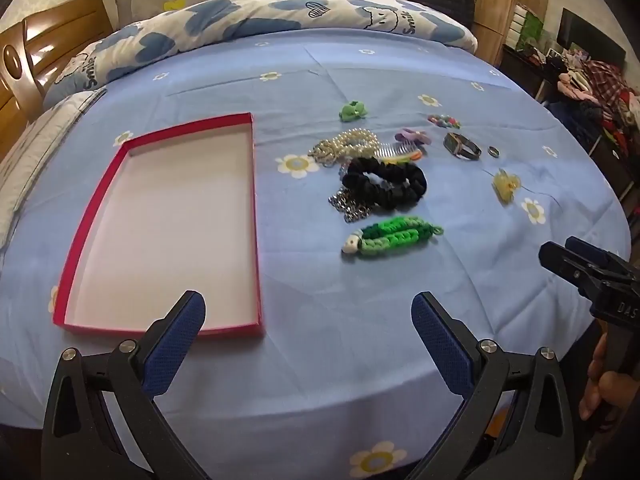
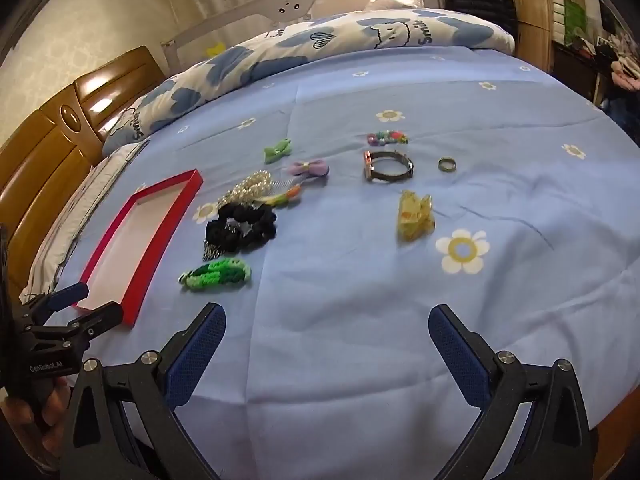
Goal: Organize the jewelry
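Observation:
A red box (image 1: 252, 184) with a white inside lies open and empty on the blue bedsheet, also in the right wrist view (image 2: 160, 248). Right of it lie a green knitted piece (image 1: 390, 236) (image 2: 216, 274), a black scrunchie (image 1: 384, 184) (image 2: 240, 226), a pearl necklace (image 1: 348, 144), a watch (image 2: 388, 166), a ring (image 2: 446, 165) and a yellow hair claw (image 2: 414, 214). My left gripper (image 1: 308, 312) is open and empty above the sheet near the box's front corner. My right gripper (image 2: 326, 324) is open and empty, short of the yellow claw.
A folded quilt (image 1: 280, 20) with blue hearts lies across the far side of the bed. A wooden headboard (image 1: 24, 64) stands at the left. Clutter and clothes (image 1: 592, 88) sit beyond the bed's right edge. Small bows and beads (image 2: 386, 138) lie farther back.

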The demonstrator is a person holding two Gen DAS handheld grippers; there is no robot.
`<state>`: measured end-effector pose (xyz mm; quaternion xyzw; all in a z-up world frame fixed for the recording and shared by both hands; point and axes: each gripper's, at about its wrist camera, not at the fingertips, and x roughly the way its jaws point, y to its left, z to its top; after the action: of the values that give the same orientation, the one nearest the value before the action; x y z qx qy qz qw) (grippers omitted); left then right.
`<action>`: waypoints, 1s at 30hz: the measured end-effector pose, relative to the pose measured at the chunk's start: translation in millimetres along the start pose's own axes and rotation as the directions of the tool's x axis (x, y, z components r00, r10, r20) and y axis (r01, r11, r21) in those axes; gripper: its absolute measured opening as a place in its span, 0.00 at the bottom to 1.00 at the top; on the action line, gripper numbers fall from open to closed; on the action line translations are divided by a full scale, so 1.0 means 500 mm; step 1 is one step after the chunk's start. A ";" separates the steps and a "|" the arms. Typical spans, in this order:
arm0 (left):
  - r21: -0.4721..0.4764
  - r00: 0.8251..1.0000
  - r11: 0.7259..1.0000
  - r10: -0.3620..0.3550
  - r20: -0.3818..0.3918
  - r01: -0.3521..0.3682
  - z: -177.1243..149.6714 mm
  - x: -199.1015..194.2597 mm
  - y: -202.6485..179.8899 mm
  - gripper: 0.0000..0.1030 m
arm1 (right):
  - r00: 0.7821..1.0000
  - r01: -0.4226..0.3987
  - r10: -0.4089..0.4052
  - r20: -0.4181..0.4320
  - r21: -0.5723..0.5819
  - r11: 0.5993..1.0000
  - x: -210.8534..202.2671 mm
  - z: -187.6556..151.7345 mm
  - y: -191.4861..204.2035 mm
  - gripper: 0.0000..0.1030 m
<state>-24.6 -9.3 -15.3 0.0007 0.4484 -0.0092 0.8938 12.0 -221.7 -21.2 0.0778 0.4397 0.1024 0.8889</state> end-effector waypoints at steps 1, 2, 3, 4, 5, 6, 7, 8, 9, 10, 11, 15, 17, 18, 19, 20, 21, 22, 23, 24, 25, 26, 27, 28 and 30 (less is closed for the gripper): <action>-0.004 1.000 1.000 -0.006 -0.004 0.006 -0.005 -0.002 0.000 1.00 | 1.000 -0.005 0.005 0.001 0.017 1.000 0.000 0.001 0.000 0.99; -0.001 1.000 1.000 -0.004 -0.001 0.004 -0.010 -0.006 -0.004 1.00 | 1.000 -0.010 0.010 0.002 0.033 0.999 0.000 0.004 0.001 0.99; -0.006 1.000 1.000 -0.019 -0.021 0.019 -0.005 0.002 0.006 1.00 | 1.000 -0.010 0.011 -0.003 0.034 0.999 -0.001 0.003 0.012 0.99; -0.006 1.000 1.000 -0.017 -0.021 0.017 -0.008 0.002 0.006 1.00 | 0.999 -0.034 0.033 0.016 0.036 0.999 -0.014 -0.007 0.005 0.99; -0.007 1.000 1.000 -0.018 -0.020 0.018 -0.011 0.002 0.006 1.00 | 0.999 -0.036 0.035 0.021 0.042 0.998 -0.021 -0.010 0.008 0.99; -0.004 0.999 1.000 -0.017 -0.037 0.017 0.003 0.002 0.003 1.00 | 0.999 -0.035 0.035 -0.001 0.041 0.999 -0.009 -0.022 0.001 0.99; -0.003 0.999 1.000 -0.018 -0.037 0.018 0.003 0.002 0.002 1.00 | 0.999 -0.028 0.029 -0.031 0.024 0.999 0.000 -0.017 0.002 0.99; -0.002 0.999 1.000 -0.017 -0.035 0.017 0.002 0.003 0.001 1.00 | 0.999 -0.029 0.029 -0.028 0.027 0.999 -0.005 -0.023 0.004 0.99; -0.001 0.999 1.000 -0.018 -0.036 0.018 0.002 0.004 0.000 1.00 | 0.997 -0.030 0.032 -0.069 0.022 0.999 0.004 -0.009 0.009 0.99; 0.001 0.999 1.000 -0.019 -0.037 0.019 0.002 0.005 0.000 1.00 | 0.995 -0.045 0.046 -0.084 0.024 0.999 0.009 -0.006 0.002 0.99; 0.002 0.999 1.000 -0.018 -0.038 0.018 0.002 0.006 -0.001 1.00 | 0.995 -0.047 0.049 -0.083 0.024 0.999 0.007 -0.007 0.002 0.99; 0.001 0.999 1.000 -0.013 -0.036 0.013 0.000 0.000 -0.002 1.00 | 0.996 -0.050 0.052 -0.068 0.025 0.998 0.000 -0.011 0.003 0.99; 0.000 0.999 1.000 -0.009 -0.033 0.009 0.000 -0.001 -0.001 1.00 | 0.996 -0.051 0.053 -0.072 0.022 0.998 0.002 -0.012 0.004 0.99; -0.001 0.999 1.000 -0.008 -0.032 0.008 0.001 -0.001 0.000 1.00 | 0.996 -0.050 0.052 -0.070 0.021 0.999 -0.001 -0.014 0.007 0.99; -0.002 0.999 1.000 -0.007 -0.032 0.007 0.001 -0.001 0.001 1.00 | 0.996 -0.051 0.052 -0.068 0.021 0.998 -0.003 -0.014 0.009 0.99; -0.002 0.999 1.000 -0.006 -0.032 0.006 0.001 -0.001 -0.001 1.00 | 0.996 -0.053 0.054 -0.066 0.021 0.998 -0.004 -0.013 0.009 0.99; -0.004 0.999 1.000 -0.005 -0.033 0.005 0.001 -0.001 -0.001 1.00 | 0.996 -0.055 0.056 -0.065 0.020 0.998 -0.004 -0.013 0.010 0.99; -0.004 0.999 1.000 -0.006 -0.034 0.006 0.001 0.000 -0.001 1.00 | 0.996 -0.055 0.056 -0.064 0.019 0.998 -0.005 -0.012 0.011 0.99; -0.004 0.999 1.000 -0.006 -0.035 0.006 0.001 0.000 -0.001 1.00 | 0.996 -0.055 0.056 -0.065 0.018 0.998 -0.006 -0.013 0.012 0.99; -0.003 0.999 1.000 -0.006 -0.036 0.006 0.001 0.001 -0.001 1.00 | 0.996 -0.057 0.058 -0.066 0.017 0.998 -0.005 -0.013 0.013 0.99; -0.004 0.999 1.000 -0.008 -0.035 0.007 0.001 0.001 -0.001 1.00 | 0.996 -0.059 0.060 -0.068 0.017 0.998 -0.005 -0.013 0.013 0.99; -0.005 0.999 1.000 -0.008 -0.034 0.008 0.001 0.001 -0.001 1.00 | 0.996 -0.059 0.060 -0.068 0.017 0.998 -0.005 -0.013 0.014 0.99; -0.005 0.999 1.000 -0.007 -0.033 0.007 0.002 0.000 -0.001 1.00 | 0.996 -0.059 0.060 -0.069 0.017 0.998 -0.005 -0.013 0.015 0.99; -0.005 0.999 1.000 -0.006 -0.031 0.006 0.002 0.000 -0.001 1.00 | 0.996 -0.060 0.061 -0.070 0.016 0.998 -0.005 -0.013 0.016 0.99; -0.006 1.000 1.000 -0.004 -0.030 0.004 0.003 0.000 0.000 1.00 | 0.996 -0.061 0.061 -0.068 0.012 0.998 -0.006 -0.013 0.018 0.99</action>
<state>-23.6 -9.1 -14.4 -0.0029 0.4618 -0.0098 0.8869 4.1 -213.3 -20.5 0.0922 0.4678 0.1298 0.8694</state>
